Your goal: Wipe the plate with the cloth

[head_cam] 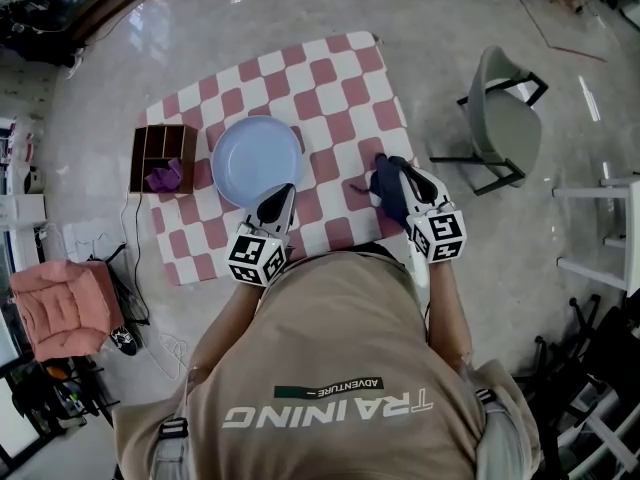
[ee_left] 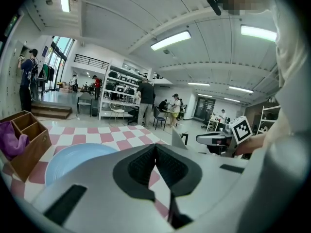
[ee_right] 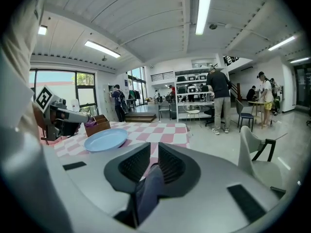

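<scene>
Cloth point(head_cam: 386, 194) sits in the right gripper point(ee_right: 153, 155), right of plate point(head_cam: 257, 160)

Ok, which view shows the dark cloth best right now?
The head view: the dark cloth lies bunched on the checkered mat at the right gripper's tips. The right gripper view shows only a strip of it between the jaws; the left gripper view does not clearly show it.

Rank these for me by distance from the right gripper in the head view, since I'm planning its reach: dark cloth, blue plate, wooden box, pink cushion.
Measured from the right gripper:
1. dark cloth, between its jaws.
2. blue plate, to its left.
3. wooden box, left of the plate.
4. pink cushion, at the view's far lower left.
</scene>
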The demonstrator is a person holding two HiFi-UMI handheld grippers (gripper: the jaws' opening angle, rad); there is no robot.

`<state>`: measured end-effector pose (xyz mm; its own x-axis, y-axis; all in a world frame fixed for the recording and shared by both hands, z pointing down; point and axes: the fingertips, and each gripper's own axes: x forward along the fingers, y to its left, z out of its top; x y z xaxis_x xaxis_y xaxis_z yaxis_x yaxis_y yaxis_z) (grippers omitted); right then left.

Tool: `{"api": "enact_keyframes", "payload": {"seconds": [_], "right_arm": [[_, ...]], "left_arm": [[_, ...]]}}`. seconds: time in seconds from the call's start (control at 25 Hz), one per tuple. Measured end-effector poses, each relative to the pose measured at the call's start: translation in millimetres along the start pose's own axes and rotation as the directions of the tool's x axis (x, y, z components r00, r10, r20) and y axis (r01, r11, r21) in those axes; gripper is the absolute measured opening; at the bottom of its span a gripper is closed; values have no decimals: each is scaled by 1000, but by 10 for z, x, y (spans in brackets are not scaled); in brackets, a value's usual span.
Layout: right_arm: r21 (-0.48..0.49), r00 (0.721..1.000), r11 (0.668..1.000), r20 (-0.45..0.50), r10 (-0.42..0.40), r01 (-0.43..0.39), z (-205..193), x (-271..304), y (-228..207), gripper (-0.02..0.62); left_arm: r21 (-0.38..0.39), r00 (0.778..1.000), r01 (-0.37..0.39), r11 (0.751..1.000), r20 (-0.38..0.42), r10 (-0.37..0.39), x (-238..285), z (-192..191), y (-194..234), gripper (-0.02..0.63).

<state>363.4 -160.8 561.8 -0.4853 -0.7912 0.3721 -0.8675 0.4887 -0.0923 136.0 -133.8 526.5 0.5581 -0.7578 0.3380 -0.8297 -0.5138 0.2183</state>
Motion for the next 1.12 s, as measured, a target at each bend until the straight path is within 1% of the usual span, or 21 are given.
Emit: {"api": "enact_keyframes", "payload": {"seconds": [0.04, 0.08, 0.12, 0.4, 0.68, 0.92, 1.12], "right_arm": [[2, 1000, 1000, 0, 7, -7, -3, 4, 13, 75], [4, 1000, 1000, -1, 14, -14, -6, 8, 28, 155], [5, 1000, 1000, -2, 20, -20, -9, 10, 40, 206], [-8, 999, 1000, -31, 17, -18, -114, 67, 37, 209], [-4, 986, 1000, -165, 6, -6, -659, 203, -25, 210], [16, 963, 1000, -271, 9, -5, -1114, 270, -23, 215], [-29, 946, 999, -324, -28, 20, -1238, 296, 7, 215]], "left_arm": [[-3, 1000, -1, 1000, -2, 1, -7, -13, 6, 12], [-5, 1000, -2, 1000, -3, 2, -14, -20, 10, 12], [-6, 1000, -3, 1000, -3, 3, -21, -23, 12, 12], [-11, 1000, -12, 1000, 8, 12, -52, -1, 29, 12], [-6, 999, -31, 1000, -20, 31, -127, -107, 99, 12], [-19, 998, -63, 998, -22, 62, -196, -136, 169, 12], [-22, 997, -68, 997, -25, 68, -211, -166, 171, 12]]}}
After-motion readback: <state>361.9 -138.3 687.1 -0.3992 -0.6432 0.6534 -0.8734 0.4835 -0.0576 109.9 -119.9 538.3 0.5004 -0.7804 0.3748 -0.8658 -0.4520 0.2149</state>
